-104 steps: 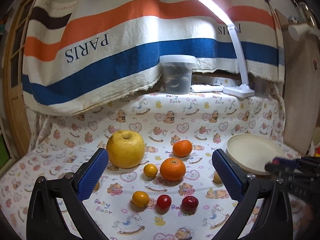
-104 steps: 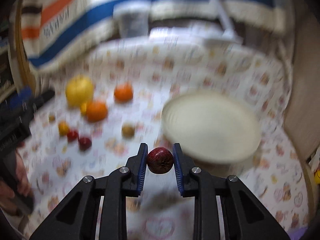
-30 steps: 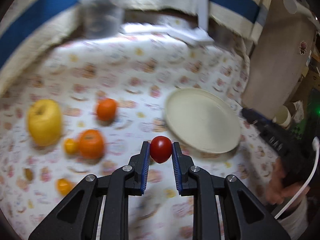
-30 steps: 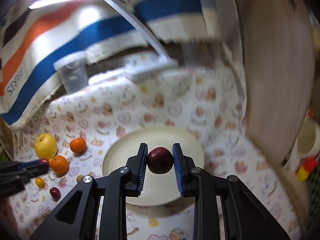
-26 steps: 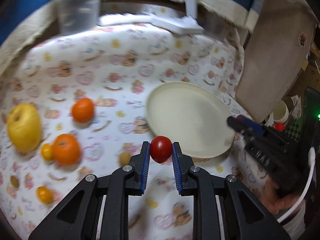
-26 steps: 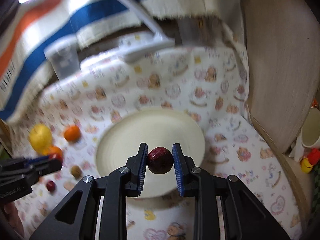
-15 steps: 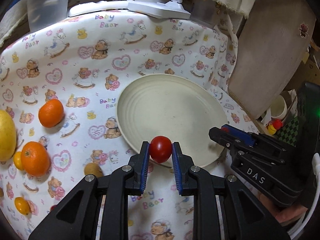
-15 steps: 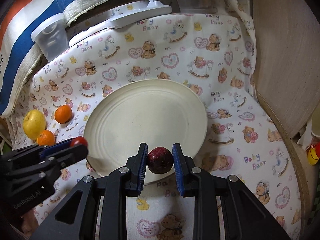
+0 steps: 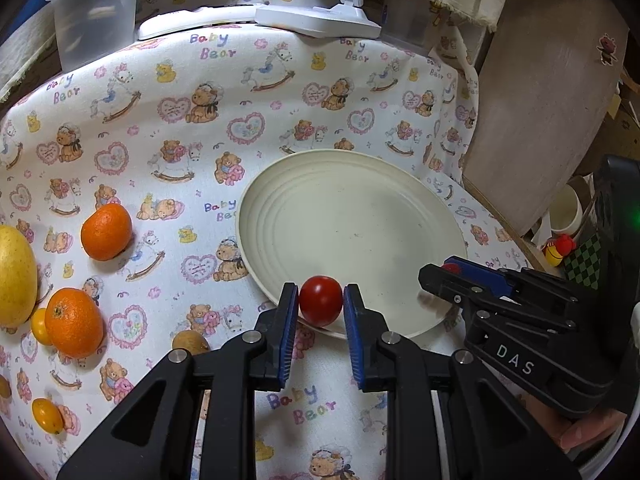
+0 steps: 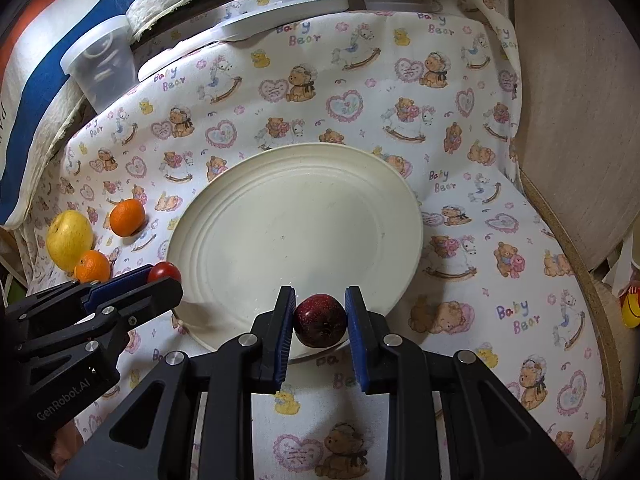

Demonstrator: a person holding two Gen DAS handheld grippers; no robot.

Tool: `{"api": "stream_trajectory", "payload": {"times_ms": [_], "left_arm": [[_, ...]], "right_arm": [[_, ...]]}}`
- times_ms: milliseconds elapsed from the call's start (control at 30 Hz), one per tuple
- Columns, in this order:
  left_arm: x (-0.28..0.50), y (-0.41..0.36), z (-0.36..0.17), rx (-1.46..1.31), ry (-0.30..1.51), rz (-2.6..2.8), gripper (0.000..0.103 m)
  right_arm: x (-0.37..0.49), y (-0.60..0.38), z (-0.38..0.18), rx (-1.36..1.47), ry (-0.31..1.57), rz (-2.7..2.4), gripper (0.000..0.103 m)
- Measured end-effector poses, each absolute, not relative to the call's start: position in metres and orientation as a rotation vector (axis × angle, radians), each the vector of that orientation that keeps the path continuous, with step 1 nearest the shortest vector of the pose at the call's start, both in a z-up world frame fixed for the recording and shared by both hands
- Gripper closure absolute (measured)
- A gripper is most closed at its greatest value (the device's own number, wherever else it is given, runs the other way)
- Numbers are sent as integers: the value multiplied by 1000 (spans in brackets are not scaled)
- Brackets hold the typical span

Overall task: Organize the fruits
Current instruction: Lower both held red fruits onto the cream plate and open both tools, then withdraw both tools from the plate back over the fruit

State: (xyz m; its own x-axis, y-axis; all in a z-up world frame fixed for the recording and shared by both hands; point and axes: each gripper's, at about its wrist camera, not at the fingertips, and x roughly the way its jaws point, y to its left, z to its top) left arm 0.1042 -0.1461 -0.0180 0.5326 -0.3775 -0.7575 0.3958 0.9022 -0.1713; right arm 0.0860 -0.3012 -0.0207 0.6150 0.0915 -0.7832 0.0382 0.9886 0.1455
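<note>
My left gripper (image 9: 321,300) is shut on a bright red cherry tomato (image 9: 321,305) over the near rim of the cream plate (image 9: 352,216). My right gripper (image 10: 320,312) is shut on a dark red round fruit (image 10: 320,320) above the plate's (image 10: 296,216) near edge. The left gripper (image 10: 158,276) shows in the right wrist view at the plate's left rim with its tomato (image 10: 165,271). In the left wrist view the right gripper (image 9: 450,271) hangs over the plate's right side. Two oranges (image 9: 106,232) (image 9: 73,322) and a yellow apple (image 9: 14,276) lie on the cloth to the left.
Small yellow tomatoes (image 9: 47,415) (image 9: 40,326) and a brownish little fruit (image 9: 188,341) lie on the bear-print cloth. A clear lidded tub (image 9: 94,12) and a white lamp base (image 9: 316,20) stand at the back. A wooden board (image 9: 548,112) leans at the right.
Both grippers have swung over the plate and sunk toward it, each still holding its fruit. In the last half second they have kept still.
</note>
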Motion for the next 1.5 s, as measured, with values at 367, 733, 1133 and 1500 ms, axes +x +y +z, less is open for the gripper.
{"api": "stream_trajectory", "payload": {"times_ms": [367, 733, 1133, 1500], "left_arm": [[95, -135, -4, 26, 818, -428, 65], [45, -102, 33, 111, 595, -311, 20], [2, -40, 42, 39, 354, -217, 0], [-7, -18, 34, -15, 331, -176, 0]], "right_arm": [[84, -295, -19, 120, 886, 36, 56], [59, -283, 10, 126, 680, 100, 42], [32, -264, 30, 85, 450, 169, 17], [30, -254, 20, 66, 449, 163, 14]]}}
